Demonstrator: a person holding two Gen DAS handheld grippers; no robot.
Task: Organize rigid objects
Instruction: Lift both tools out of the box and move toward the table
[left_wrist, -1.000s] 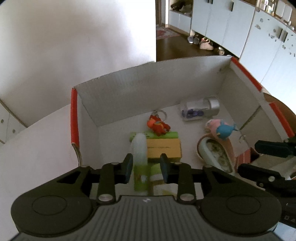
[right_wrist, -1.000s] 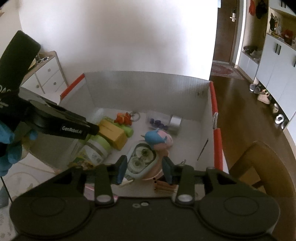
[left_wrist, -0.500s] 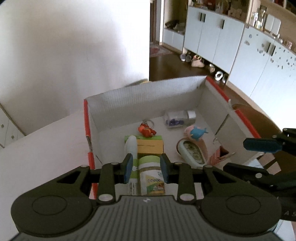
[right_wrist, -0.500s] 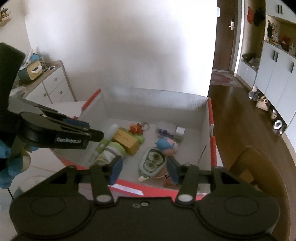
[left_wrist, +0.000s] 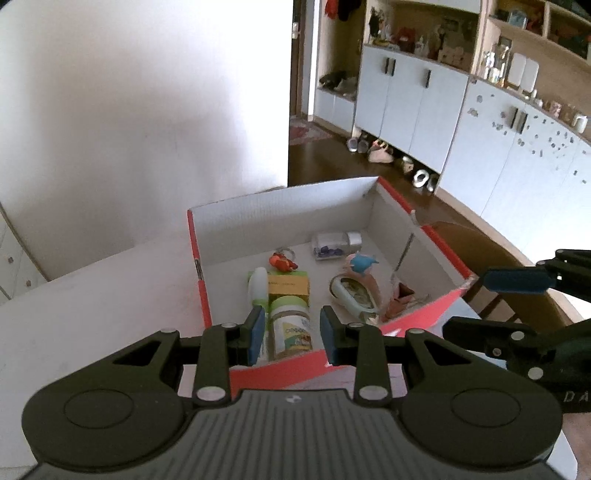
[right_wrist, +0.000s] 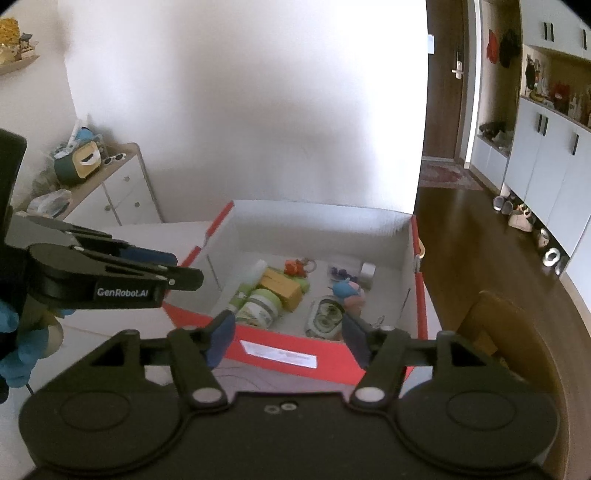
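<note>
Above the box: I had both grippers hanging over the near red wall of the box (left_wrist: 413, 325), each pointing down into it.
Left gripper (left_wrist: 291, 338): its jaws stood a narrow way apart with nothing between them; the jar seen in the gap lay below, on the box floor.
Right gripper (right_wrist: 288, 341): its jaws were opening, and I saw nothing held between them; only the red wall and the box floor showed through the gap.
Box contents: a green-lidded jar (left_wrist: 290, 328) lay by the near wall, touching a white bottle (left_wrist: 258, 286) on its left and a yellow carton (left_wrist: 288, 286) behind it. An orange keyring (left_wrist: 282, 261) and a clear vial (left_wrist: 334, 243) sat toward the far wall. A blue whale toy (left_wrist: 362, 263) rested on an oval case (left_wrist: 354, 297) on the right.
Table: I saw no loose thing left on the white table (left_wrist: 92, 295), so I judged the sorting near done.
Risk, wall: the near wall was just under both grippers; a low pass could catch its rim and drag the box.
Risk, grippers: they hung near each other, and a crossing move could knock them together.
Risk, toy: it only perched on the case, so a jolt to the box might roll it off.
</note>
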